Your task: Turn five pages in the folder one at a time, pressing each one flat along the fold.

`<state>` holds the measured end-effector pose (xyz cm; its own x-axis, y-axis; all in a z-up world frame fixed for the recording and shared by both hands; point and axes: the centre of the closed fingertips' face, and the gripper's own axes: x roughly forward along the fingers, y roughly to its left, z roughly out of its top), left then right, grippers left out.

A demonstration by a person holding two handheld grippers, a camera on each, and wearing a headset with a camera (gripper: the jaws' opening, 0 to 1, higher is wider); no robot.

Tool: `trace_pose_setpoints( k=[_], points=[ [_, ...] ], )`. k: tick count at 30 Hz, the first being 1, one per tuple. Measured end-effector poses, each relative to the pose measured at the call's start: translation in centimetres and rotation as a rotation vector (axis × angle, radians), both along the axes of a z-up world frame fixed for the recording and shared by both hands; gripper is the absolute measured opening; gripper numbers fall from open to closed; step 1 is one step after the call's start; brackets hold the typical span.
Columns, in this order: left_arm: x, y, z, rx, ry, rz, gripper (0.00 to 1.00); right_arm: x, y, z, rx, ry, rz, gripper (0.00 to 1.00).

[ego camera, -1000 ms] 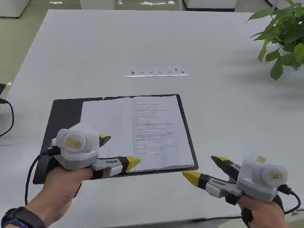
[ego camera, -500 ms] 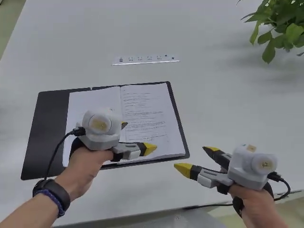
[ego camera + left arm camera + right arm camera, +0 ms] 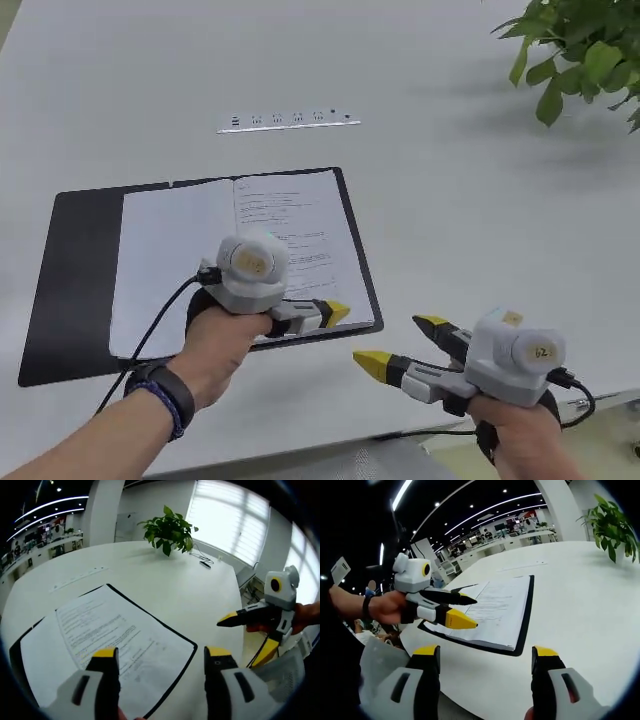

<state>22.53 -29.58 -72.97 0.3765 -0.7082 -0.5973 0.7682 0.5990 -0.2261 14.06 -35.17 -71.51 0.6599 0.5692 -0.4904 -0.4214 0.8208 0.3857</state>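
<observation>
Black folder [image 3: 60, 290], open on desk [image 3: 450, 200].
Left hand-held gripper [image 3: 161, 655] and right hand-held gripper [image 3: 401, 342] are held released, readied for page-turning.

left hand-held gripper [image 3: 161, 654] | shifted right along folder [image 3: 70, 300] | now near its lower-right corner

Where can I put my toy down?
Lots of bare white table between the open black folder and the green leafy plant, and beyond the silver socket strip. The near edge is crowded: left gripper over the folder's corner, right gripper beside it.
</observation>
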Motion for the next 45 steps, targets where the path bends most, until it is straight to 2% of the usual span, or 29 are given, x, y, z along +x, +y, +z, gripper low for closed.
trace_pose_setpoints(
  k=[2,6,9,16,20,28,35,40,45],
  points=[
    [0.2,-0.1,-0.8,0.027,-0.002,0.008,0.68,-0.1,0.0,-0.2,0.003,0.005,0.001,0.74],
    [0.3,-0.9,-2.0,0.045,0.003,0.031,0.69,-0.3,0.0,-0.7,-0.003,0.017,0.011,0.73],
    [0.3,-1.6,-2.8,0.074,-0.019,0.032,0.71,-0.5,-0.1,-1.0,-0.005,0.026,0.02,0.73],
    [0.7,-2.6,-3.8,0.077,-0.021,0.077,0.71,-0.4,-0.7,-1.1,-0.007,0.035,0.02,0.72],
    [0.5,-2.9,-4.8,0.104,-0.021,0.071,0.72,-0.4,-0.9,-1.4,-0.004,0.045,0.018,0.72],
    [0.6,-2.4,-5.5,0.173,-0.087,0.049,0.66,-0.3,-0.8,-2.0,-0.011,0.061,0.034,0.72],
    [1.1,-1.7,-5.4,0.163,-0.084,0.055,0.58,1.2,-0.8,-2.0,-0.004,0.051,0.042,0.7],
    [1.2,-1.6,-5.4,0.163,-0.095,0.049,0.55,2.7,-0.6,-1.9,0.002,0.041,0.048,0.68],
    [1.6,-1.1,-5.4,0.159,-0.109,0.06,0.46,4.0,-0.2,-1.6,0.019,0.03,0.051,0.67]
  ],
)
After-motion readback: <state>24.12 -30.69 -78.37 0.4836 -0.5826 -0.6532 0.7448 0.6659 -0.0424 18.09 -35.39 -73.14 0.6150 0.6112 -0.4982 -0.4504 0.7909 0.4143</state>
